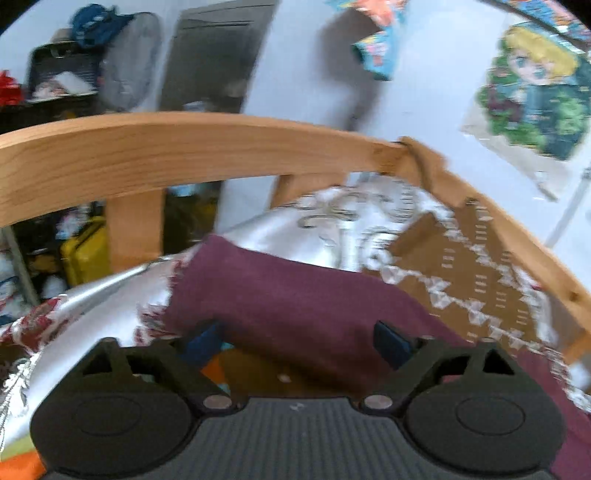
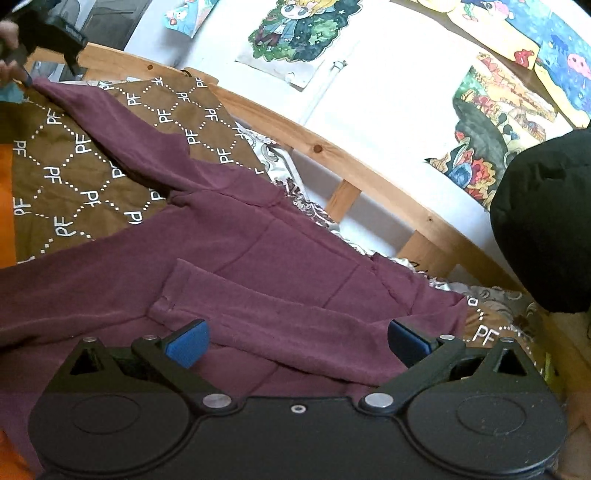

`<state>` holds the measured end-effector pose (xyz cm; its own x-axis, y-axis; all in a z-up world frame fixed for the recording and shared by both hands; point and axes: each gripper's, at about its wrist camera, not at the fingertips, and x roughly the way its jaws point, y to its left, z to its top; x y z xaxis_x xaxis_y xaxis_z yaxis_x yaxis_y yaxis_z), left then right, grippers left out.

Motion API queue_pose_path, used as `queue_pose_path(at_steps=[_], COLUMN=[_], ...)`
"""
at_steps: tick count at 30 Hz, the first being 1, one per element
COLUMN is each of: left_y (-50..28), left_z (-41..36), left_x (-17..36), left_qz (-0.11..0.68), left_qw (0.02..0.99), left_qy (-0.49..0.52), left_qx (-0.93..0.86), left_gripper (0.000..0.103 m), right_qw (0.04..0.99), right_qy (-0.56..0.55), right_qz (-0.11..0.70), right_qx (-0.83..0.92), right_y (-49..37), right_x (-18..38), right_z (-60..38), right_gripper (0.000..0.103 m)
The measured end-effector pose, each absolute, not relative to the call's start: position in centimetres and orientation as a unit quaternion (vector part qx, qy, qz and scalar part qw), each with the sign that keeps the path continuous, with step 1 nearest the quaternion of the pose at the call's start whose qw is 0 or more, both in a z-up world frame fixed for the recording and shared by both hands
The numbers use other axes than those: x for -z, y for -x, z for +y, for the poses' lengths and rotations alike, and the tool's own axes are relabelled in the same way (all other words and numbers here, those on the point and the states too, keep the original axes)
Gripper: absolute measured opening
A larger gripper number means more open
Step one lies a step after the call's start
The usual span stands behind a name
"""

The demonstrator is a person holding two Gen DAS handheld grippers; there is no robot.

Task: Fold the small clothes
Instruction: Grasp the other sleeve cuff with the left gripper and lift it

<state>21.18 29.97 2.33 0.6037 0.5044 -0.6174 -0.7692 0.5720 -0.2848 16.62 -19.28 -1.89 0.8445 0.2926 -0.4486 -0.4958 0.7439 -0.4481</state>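
Folding looks like it's mid sleeve stage here. The maroon top [image 2: 258,240] is spread out on the bed, lying over a brown blanket [image 2: 74,177] with white "PF" lettering, right up against the wooden bed rail [image 2: 332,151]. One sleeve [image 2: 280,314] is already laid across the body of the top, and the right tongs [image 2: 297,341] sit just over it with the blue pads [image 2: 188,343] spread wide and nothing pinched, so my guess is that side is done.

The other sleeve [image 2: 122,125] stretches out toward the far corner, and that's where the left tongs [image 2: 27,79] are, seen small at the top left of the right wrist view with a bit of hand [image 2: 7,33] behind them. In the left wrist view the same tongs [image 1: 303,345] are blurry, a fold of maroon fabric sits between the pads, and the gap is partly closed. Can't honestly tell whether they're biting the cloth yet or just straddling it.

The next move probably calls for a solid pinch near that cuff, then carrying the sleeve in over the body to match the first. The thing to watch would be dragging the whole top or grabbing the blanket along with it.
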Motion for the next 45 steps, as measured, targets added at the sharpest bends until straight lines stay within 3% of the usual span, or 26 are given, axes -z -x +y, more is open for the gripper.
queue_pose_path(at_steps=[4, 6, 9, 20, 27, 36, 45], left_y=[-20.9, -20.5, -20.2, -23.5, -26.1, -29.1, -26.9], left_z=[30.9, 31.1, 30.8, 25.2, 16.2, 4.0, -5.1], left_x=[-1.8, -1.7, -2.1, -7.7, -11.3, -6.9, -0.2], left_qz=[0.22, 0.203, 0.183, 0.089, 0.023, 0.071, 0.136], left_qw=[0.833, 0.83, 0.833, 0.932, 0.986, 0.997, 0.983], left_qy=[0.297, 0.304, 0.296, 0.165, 0.074, 0.043, 0.001], left_qx=[-0.411, -0.422, -0.43, -0.311, -0.15, -0.005, 0.123], left_gripper=[0.048, 0.018, 0.002, 0.001, 0.001, 0.001, 0.001], right_qw=[0.918, 0.92, 0.921, 0.923, 0.926, 0.938, 0.944], right_qy=[0.284, 0.28, 0.275, 0.269, 0.266, 0.222, 0.197], right_qz=[0.181, 0.183, 0.184, 0.183, 0.182, 0.21, 0.235], right_qx=[-0.208, -0.206, -0.205, -0.208, -0.198, -0.162, -0.123], right_y=[-16.4, -16.4, -16.5, -16.3, -15.8, -16.3, -16.1], right_x=[2.1, 2.1, 2.2, 2.0, 1.8, 1.9, 2.4], right_z=[-19.8, -20.1, -20.5, -21.3, -23.1, -27.1, -31.0], right_gripper=[0.102, 0.102, 0.102, 0.102, 0.102, 0.102, 0.102])
